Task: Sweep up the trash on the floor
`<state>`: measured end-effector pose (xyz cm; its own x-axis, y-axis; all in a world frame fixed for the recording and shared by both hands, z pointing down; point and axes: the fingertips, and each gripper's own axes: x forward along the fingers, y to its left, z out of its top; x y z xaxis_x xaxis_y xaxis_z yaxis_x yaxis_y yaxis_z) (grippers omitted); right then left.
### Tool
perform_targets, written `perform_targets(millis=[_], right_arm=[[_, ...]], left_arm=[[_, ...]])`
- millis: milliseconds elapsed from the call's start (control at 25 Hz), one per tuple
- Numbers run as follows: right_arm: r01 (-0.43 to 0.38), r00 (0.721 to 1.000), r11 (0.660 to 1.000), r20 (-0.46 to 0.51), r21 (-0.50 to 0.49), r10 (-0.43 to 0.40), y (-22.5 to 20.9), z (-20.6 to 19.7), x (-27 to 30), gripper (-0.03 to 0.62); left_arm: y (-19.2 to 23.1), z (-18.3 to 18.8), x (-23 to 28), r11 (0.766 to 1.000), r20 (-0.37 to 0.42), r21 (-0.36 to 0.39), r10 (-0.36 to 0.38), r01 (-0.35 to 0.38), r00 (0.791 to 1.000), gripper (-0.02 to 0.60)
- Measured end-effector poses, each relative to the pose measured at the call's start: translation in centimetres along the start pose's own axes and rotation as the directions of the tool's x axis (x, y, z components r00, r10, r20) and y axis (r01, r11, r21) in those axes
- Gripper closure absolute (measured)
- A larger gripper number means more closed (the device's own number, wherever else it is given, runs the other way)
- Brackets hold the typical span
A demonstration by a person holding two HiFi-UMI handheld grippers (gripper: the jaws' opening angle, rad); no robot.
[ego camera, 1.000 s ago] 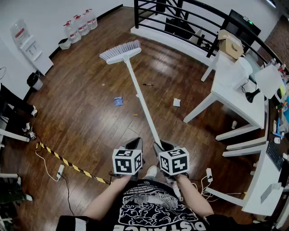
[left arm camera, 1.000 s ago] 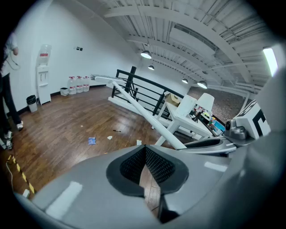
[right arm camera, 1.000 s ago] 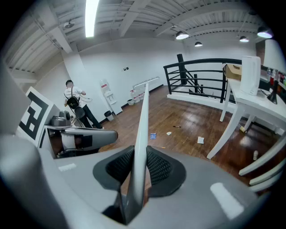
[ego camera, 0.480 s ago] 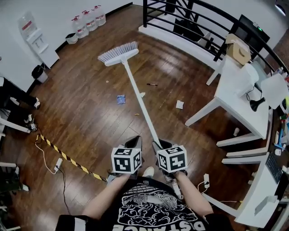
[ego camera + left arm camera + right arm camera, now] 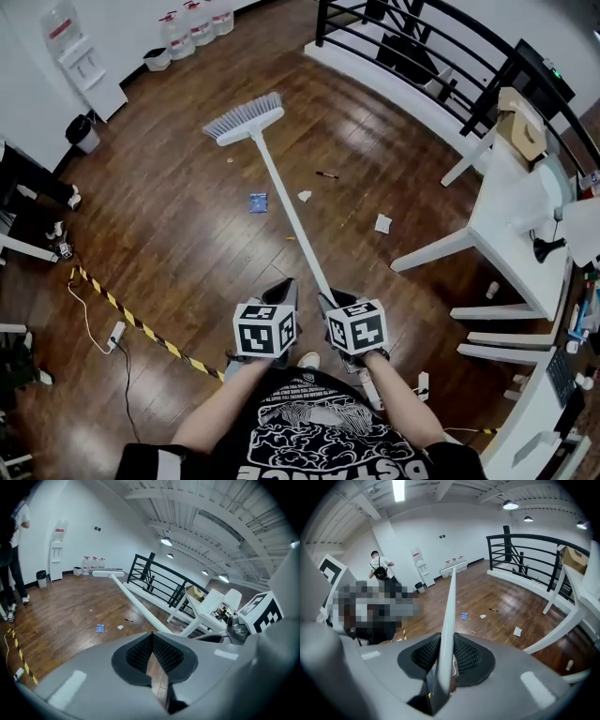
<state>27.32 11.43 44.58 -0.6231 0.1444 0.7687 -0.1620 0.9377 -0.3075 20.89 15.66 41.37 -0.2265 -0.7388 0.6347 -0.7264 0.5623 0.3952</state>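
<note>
One-handed hold: right gripper (image 5: 335, 302) pinches the broom (image 5: 289, 217) at its handle's near end, head far out past the trash (image 5: 258, 202), left gripper (image 5: 279, 296) pressed together empty alongside; light, stiff, slick pole, likely wants a second grip further up

The dark plank floor (image 5: 169, 234) ahead of me carries scattered litter: a blue scrap (image 5: 258, 202), a small white scrap (image 5: 305, 196) near it, a crumpled white paper (image 5: 382, 223) toward the white table leg (image 5: 436, 249), and a dark pen (image 5: 326, 174) farther out. A yellow-and-black striped strip (image 5: 141, 330) crosses the boards on my left
</note>
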Motion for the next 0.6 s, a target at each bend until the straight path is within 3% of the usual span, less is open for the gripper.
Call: perform_targets(millis=[320,600], right_arm=[[0.013,0.994,1.000,-0.108,-0.019,-0.015,0.1,5.6,7.9,0.508],[0.037,0.976,0.998,-0.215,-0.048,-0.047,-0.2,8.7,15.6,0.508]], left_arm=[[7.4,6.5,3.1,1.000,0.011,-0.029,-0.003,0.003,1.000,0.575],[14.0,9.2,5.2,0.998,-0.009,-0.056,-0.002,0.001,1.000,0.575]])
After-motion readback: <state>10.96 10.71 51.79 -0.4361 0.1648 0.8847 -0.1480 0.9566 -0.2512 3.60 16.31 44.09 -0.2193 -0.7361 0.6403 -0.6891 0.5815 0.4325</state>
